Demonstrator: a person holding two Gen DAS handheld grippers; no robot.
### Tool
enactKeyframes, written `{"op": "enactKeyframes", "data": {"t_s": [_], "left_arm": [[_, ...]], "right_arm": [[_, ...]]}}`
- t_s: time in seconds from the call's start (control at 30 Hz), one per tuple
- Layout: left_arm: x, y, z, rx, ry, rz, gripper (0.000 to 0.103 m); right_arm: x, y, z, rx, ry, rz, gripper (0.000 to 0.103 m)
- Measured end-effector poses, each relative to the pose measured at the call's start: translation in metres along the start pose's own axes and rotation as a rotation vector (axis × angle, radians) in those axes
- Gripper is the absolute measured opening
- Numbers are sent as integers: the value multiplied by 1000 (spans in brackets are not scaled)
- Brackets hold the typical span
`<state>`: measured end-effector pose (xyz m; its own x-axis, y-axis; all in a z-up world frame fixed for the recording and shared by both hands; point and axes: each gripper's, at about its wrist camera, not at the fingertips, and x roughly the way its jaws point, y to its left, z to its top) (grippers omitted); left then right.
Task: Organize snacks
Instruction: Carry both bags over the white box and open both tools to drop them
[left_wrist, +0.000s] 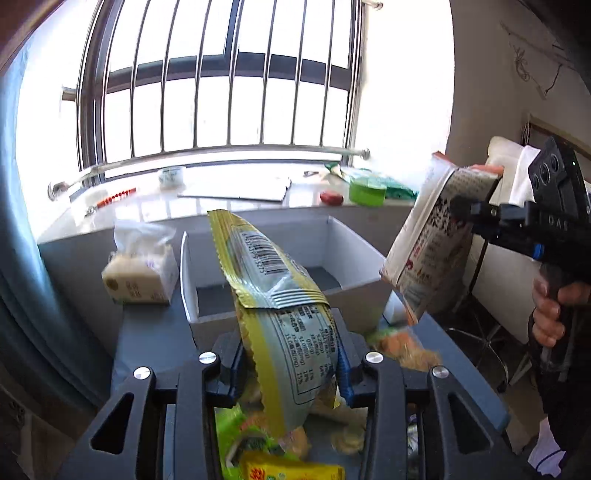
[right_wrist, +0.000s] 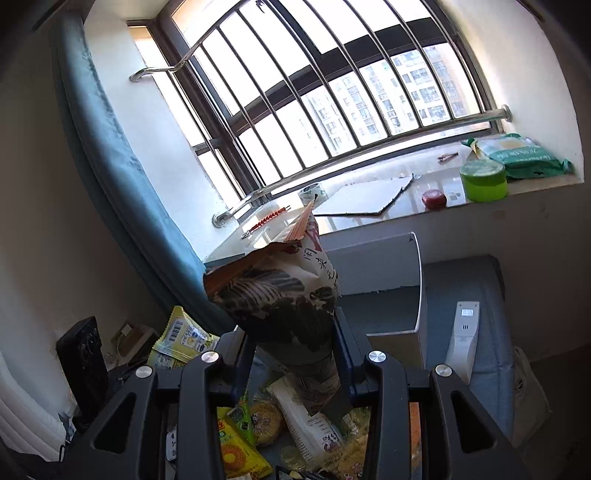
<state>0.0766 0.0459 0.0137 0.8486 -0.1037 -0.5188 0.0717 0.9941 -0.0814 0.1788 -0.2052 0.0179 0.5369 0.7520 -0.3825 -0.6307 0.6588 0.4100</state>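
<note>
The left tongs (left_wrist: 291, 369) are clamped on a yellow-edged silver snack packet (left_wrist: 275, 295), which stands tilted up from between the blue pads with its barcode end leaning toward the white box (left_wrist: 354, 236). The right tongs (right_wrist: 291, 363) are closed on a brown-and-white patterned snack bag (right_wrist: 280, 295), lifted clear of the table (right_wrist: 480, 332). In the left wrist view the same bag (left_wrist: 432, 243) hangs in the air at the right, above the right edge of the table, with the right tongs' black body pointing in from the side and a hand (left_wrist: 554, 310) wrapped around its grip. Only the fingers of that hand show; the arm behind it is cut off by the frame.

The white box sits toward the far edge of the table, below the windowsill (left_wrist: 221, 206), and the visible part of its inside is bare. A pale wrapped snack block (left_wrist: 142, 275) rests just left of the box. Loose snacks (right_wrist: 258, 424) lie heaped at the near edge of the table, largely hidden under both tongs' frames, so how many there are cannot be told. An orange-toned packet (left_wrist: 402, 347) near the right front is blurred. A white handheld device (right_wrist: 461, 339) lies by the right edge of the table. The print on both held packets is too small to read.
</note>
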Motion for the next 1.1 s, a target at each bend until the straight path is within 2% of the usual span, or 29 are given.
{"op": "enactKeyframes", "data": {"t_s": [0.13,0.23,0.43,0.47,0.5,0.53,0.57,0.6,0.67,0.73,0.87,1.1], "left_arm": [[40,21,49,-39,-13,42,42],[78,34,73,-63,20,71,42],[145,55,89,-131,92,121,44],[152,57,88,-141,110,129,49],[159,61,87,-150,141,146,66],[163,64,86,-160,172,172,77],[162,67,82,-168,181,183,95],[159,69,80,-173,172,170,103],[151,72,76,-180,162,144,103],[140,74,72,-192,166,150,103],[107,73,67,-171,106,135,103],[22,57,40,-88,0,110,103]], "right_arm": [[28,-2,33,-8,-17,-13,42],[57,-10,60,-13,-6,-58,42],[117,-34,88,9,73,-123,43],[125,-37,90,11,88,-135,45],[131,-39,91,15,95,-149,49],[134,-41,91,21,92,-152,72],[136,-42,93,24,90,-150,88],[137,-42,94,26,82,-150,103],[134,-39,94,25,74,-145,103],[133,-35,93,15,88,-159,103],[126,-26,89,2,87,-164,103],[74,-6,55,-48,63,-118,103]]}}
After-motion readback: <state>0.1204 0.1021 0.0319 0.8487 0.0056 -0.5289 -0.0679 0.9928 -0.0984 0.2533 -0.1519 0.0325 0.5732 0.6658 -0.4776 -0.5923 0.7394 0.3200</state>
